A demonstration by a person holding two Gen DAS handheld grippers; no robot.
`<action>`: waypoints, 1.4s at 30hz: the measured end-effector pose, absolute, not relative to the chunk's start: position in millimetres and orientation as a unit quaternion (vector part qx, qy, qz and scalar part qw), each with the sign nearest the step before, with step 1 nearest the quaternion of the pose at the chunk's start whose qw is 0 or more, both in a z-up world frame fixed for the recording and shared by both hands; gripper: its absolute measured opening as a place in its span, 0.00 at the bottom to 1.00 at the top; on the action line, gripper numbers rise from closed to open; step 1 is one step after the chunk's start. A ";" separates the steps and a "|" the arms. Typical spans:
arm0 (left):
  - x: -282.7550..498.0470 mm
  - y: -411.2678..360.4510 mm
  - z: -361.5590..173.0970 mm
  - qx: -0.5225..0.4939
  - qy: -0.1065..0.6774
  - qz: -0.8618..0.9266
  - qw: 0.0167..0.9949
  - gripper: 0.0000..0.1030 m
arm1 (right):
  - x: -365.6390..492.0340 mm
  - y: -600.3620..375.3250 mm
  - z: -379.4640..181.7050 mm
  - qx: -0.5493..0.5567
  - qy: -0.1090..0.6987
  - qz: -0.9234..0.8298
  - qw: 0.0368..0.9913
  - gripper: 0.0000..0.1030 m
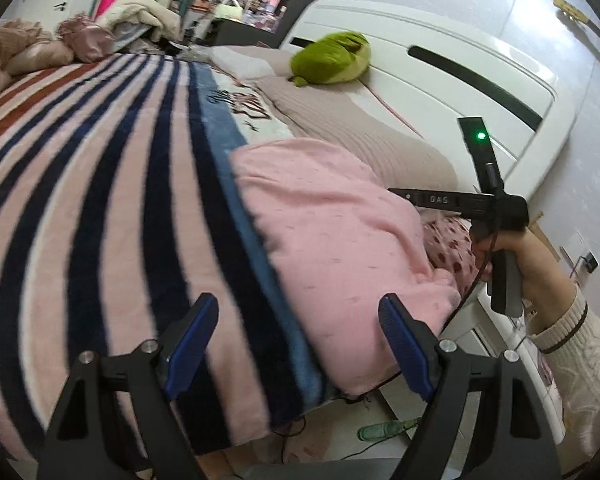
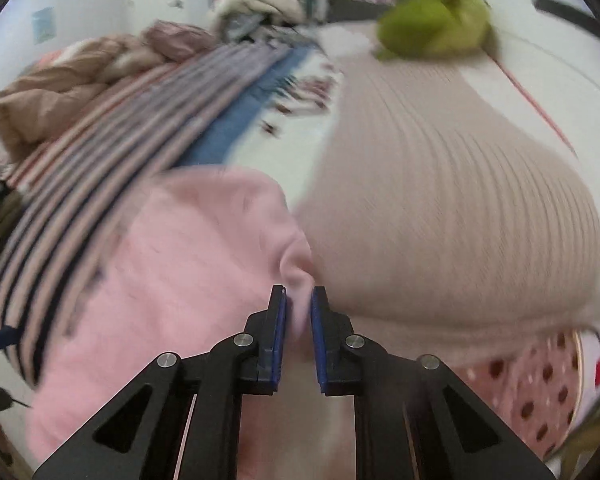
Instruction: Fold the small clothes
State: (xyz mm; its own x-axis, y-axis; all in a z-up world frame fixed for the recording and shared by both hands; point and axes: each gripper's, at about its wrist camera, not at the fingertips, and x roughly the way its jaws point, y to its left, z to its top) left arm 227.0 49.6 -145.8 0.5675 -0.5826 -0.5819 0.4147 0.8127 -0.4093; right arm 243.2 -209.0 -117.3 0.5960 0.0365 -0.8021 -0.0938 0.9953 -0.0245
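A small pink garment (image 1: 332, 240) lies on the bed at the near edge, beside the striped blanket (image 1: 100, 200). My left gripper (image 1: 296, 320) is open and empty, hovering just in front of the garment's near edge. My right gripper (image 2: 299, 304) is shut on a pinched fold of the pink garment (image 2: 180, 272), which bunches up between the blue pads (image 2: 279, 332). The right gripper's body and the hand holding it show in the left wrist view (image 1: 496, 216), at the garment's right side.
A beige ribbed knit (image 2: 460, 208) lies to the right of the pink garment. A green plush toy (image 1: 332, 56) sits near the white headboard (image 1: 440, 48). A spotted pink cloth (image 2: 532, 392) lies at the bed's right edge. A bottle (image 1: 384, 430) lies on the floor.
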 end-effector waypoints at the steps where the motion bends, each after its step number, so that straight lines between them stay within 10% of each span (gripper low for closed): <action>1: 226.1 44.9 -146.6 -0.113 0.370 -0.290 0.875 0.77 | 232.8 -215.4 -114.3 -0.014 0.439 0.051 0.897 0.10; 8: 228.0 24.6 -155.7 -0.137 0.392 -0.321 0.851 0.80 | 162.1 -208.1 -116.1 0.052 0.448 0.210 0.867 0.35; 21: 200.5 15.9 -152.9 -0.078 0.415 -0.352 0.835 0.80 | 123.8 -215.8 -151.2 0.040 0.473 0.203 0.857 0.40; 25: 210.0 31.1 -129.3 -0.116 0.391 -0.356 0.841 0.83 | 137.8 -228.8 -116.4 0.081 0.429 0.203 0.877 0.65; 31: 248.5 22.1 -156.1 -0.151 0.443 -0.344 0.814 0.83 | 207.4 -236.3 -118.4 0.185 0.449 0.227 0.844 0.74; 36: 263.4 14.6 -187.1 -0.206 0.469 -0.360 0.780 0.64 | 264.0 -224.0 -165.3 0.233 0.513 0.226 0.795 0.73; 38: 261.5 13.6 -187.2 -0.206 0.463 -0.355 0.785 0.49 | 273.5 -217.9 -175.6 0.243 0.517 0.243 0.784 0.44; 42: 258.7 16.2 -178.2 -0.194 0.457 -0.344 0.797 0.38 | 273.9 -199.2 -172.9 0.224 0.498 0.246 0.801 0.26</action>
